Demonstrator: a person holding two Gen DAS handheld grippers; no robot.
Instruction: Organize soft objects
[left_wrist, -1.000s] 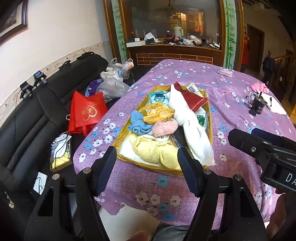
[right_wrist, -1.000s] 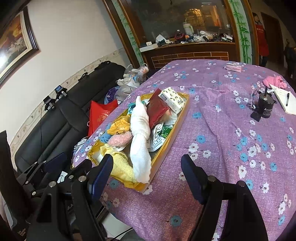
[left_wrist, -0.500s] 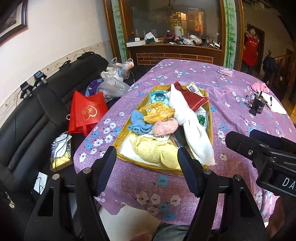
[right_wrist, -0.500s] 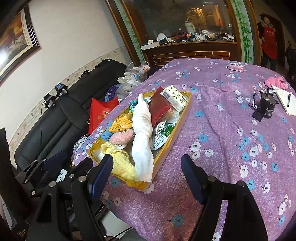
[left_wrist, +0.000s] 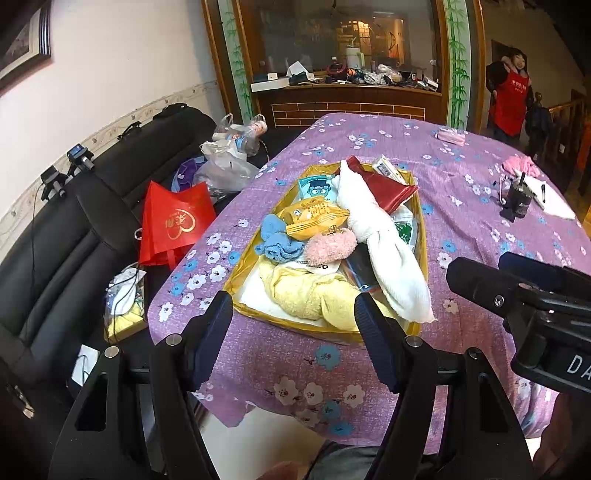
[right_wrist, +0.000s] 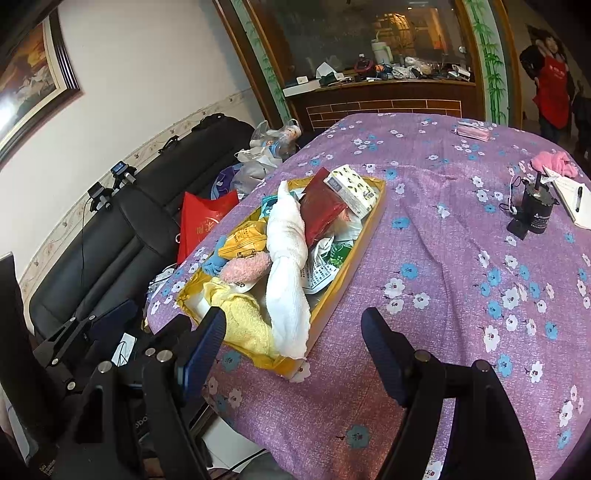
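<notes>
**Operator:** Soft objects heaped in the shallow gold-rimmed tray (left_wrist: 421, 236) are what I'm after. My left gripper (left_wrist: 293, 332) hangs with its jaws spread wide and nothing between them, just short of the tray's near edge. The crumpled pale-yellow terry towel (left_wrist: 303, 291) lies straight ahead of it. The long rolled white towel (left_wrist: 384, 243) runs ahead and to the right, its end drooping over the tray's near rim.

**Observer:** And your right?

**Operator:** My right gripper (right_wrist: 293, 343) is also wide open and empty, over the cloth beside the tray's near corner; the tray is ahead and to its left. Beyond the yellow towel I see a fluffy pink pouch (left_wrist: 330, 245), a blue knitted cloth (left_wrist: 275, 240) and a yellow snack packet (left_wrist: 317, 216).

**Observer:** How would you take the first piece?

**Operator:** I'd judge the yellow towel easiest. Come down on its bunched ridge, pinch deep into the fold, and lift slowly so it doesn't drag the pouch or the papers under it.

**Observer:** Surroundings?

**Operator:** A purple flowered tablecloth (right_wrist: 443, 258) covers the table. A black leather sofa (left_wrist: 74, 236) with a red bag (left_wrist: 173, 221) sits off to the left. A wooden cabinet stands far ahead.
</notes>
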